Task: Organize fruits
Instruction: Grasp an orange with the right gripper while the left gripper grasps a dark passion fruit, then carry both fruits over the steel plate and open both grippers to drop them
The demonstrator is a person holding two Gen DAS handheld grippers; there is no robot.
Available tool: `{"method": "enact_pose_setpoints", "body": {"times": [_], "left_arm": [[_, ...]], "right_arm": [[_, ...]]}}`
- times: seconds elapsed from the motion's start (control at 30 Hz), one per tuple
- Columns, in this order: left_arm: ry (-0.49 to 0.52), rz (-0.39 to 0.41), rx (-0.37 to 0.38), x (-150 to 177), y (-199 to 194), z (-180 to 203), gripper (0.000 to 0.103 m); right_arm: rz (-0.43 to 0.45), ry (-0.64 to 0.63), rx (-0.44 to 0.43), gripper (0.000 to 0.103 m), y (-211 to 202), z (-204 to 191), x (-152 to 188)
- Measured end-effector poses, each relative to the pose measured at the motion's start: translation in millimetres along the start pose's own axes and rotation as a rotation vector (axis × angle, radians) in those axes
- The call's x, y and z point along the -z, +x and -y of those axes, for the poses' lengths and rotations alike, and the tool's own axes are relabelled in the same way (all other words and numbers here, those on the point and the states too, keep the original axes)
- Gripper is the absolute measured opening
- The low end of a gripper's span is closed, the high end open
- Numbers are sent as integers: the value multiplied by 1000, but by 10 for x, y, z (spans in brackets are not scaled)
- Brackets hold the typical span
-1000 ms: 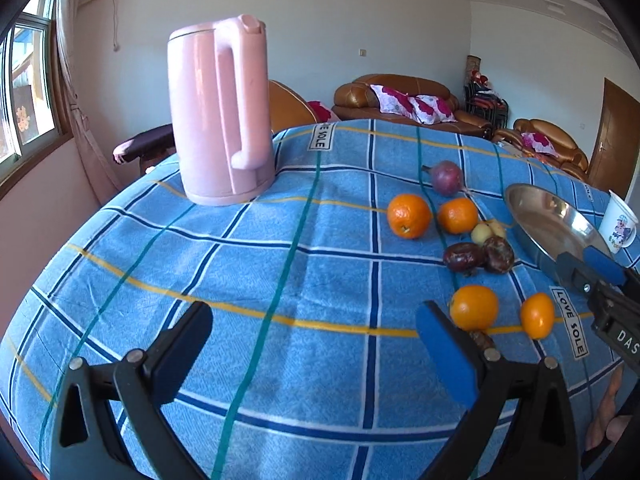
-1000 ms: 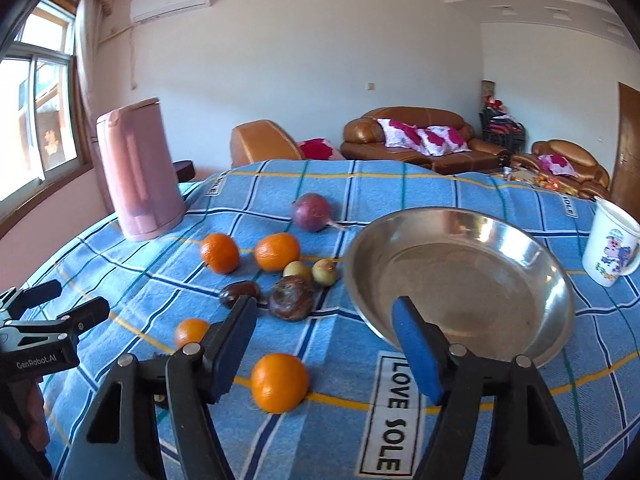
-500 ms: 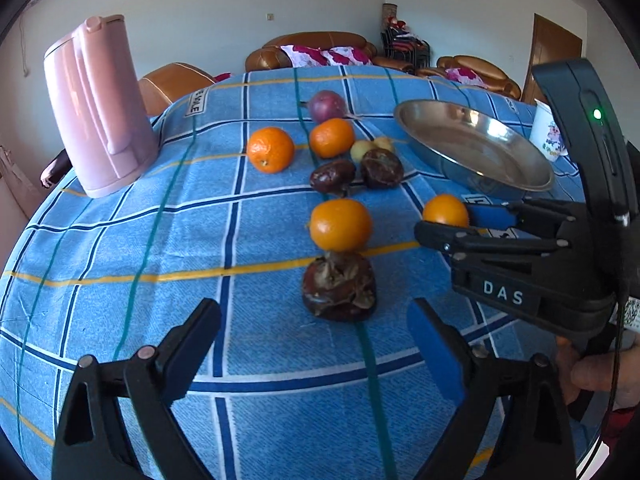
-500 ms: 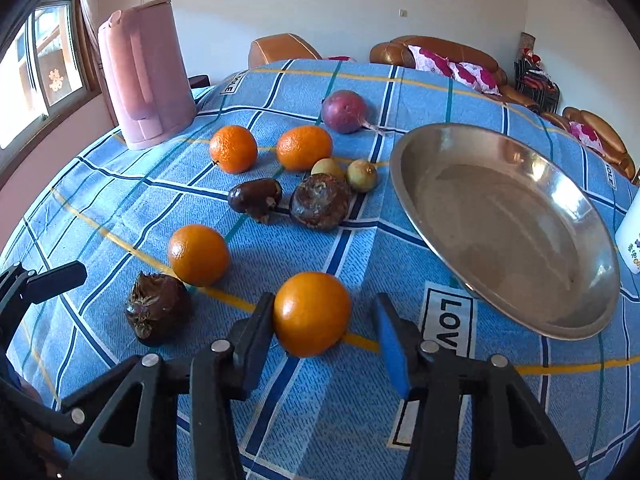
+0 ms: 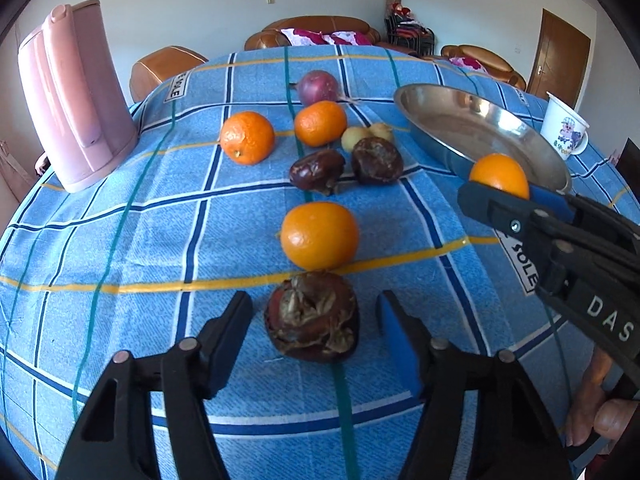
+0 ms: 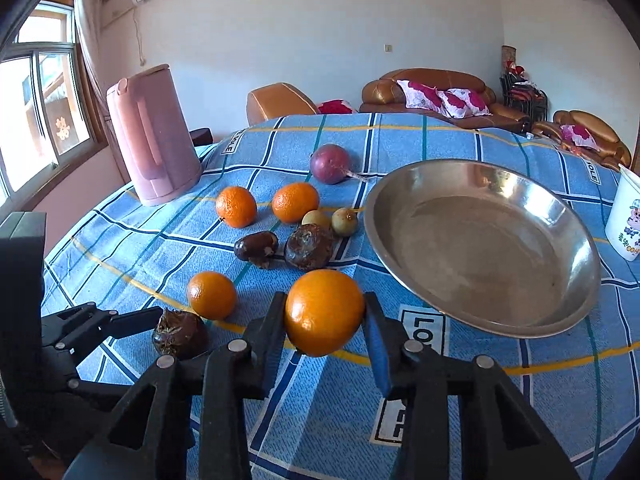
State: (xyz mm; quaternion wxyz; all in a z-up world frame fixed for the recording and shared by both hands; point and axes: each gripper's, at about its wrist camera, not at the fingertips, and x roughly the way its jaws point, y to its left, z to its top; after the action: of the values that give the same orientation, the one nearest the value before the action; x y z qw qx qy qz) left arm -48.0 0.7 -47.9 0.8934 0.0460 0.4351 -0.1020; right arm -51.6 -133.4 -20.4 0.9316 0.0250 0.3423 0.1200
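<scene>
A round orange fruit [image 6: 323,312] is pinched by the right gripper [image 6: 324,316]. A wrinkled dark-brown fruit [image 5: 313,317] is flanked, untouched, by the closing left gripper [image 5: 313,320] near the counter's front edge.

Shiny metal bowl [image 6: 560,216]; woven cloth tablecloth [image 6: 460,136]; smooth matt plastic kettle [image 6: 154,136].

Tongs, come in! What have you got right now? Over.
Right tongs shut on an orange, metal bowl empty beside it. Left tongs closing around the dark wrinkled fruit, gaps at both pads. Nothing in the way.
</scene>
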Motion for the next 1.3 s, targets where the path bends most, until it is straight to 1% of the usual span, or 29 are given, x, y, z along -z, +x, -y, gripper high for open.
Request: {"method": "enact_pose_setpoints", "body": {"times": [0.03, 0.1, 0.27, 0.33, 0.5, 0.63, 0.7, 0.83, 1.07, 1.2, 1.3], "left_arm": [[6, 3, 1, -7, -3, 22, 56], [13, 8, -2, -14, -9, 45, 46], [-4, 12, 14, -21, -24, 14, 45], [-13, 28, 26, -6, -66, 3, 45], [-25, 127, 22, 31, -286, 41, 45], [-23, 197, 51, -48, -461, 107, 45], [-13, 238, 52, -138, -533, 161, 45], [12, 278, 45, -361, -547, 326, 45], [44, 296, 72, -670, -361, 704, 45], [68, 298, 107, -805, -198, 936, 45], [78, 294, 156, -901, -74, 1069, 45]], "right_arm": [[1, 5, 0, 39, 3, 7, -9], [5, 13, 4, 39, 1, 18, -17], [26, 13, 20, 39, -36, 17, -12], [40, 7, 30, 39, -68, 7, -6], [77, 9, 67, 39, -138, 16, -1], [117, -10, 127, 39, -230, 56, -23], [133, 3, 140, 39, -289, 135, -50], [148, 18, 186, 39, -338, 338, -120], [156, 45, 331, 39, -317, 810, -241], [139, 63, 419, 39, -226, 1094, -298], [125, 99, 442, 39, -172, 1298, -302]]}}
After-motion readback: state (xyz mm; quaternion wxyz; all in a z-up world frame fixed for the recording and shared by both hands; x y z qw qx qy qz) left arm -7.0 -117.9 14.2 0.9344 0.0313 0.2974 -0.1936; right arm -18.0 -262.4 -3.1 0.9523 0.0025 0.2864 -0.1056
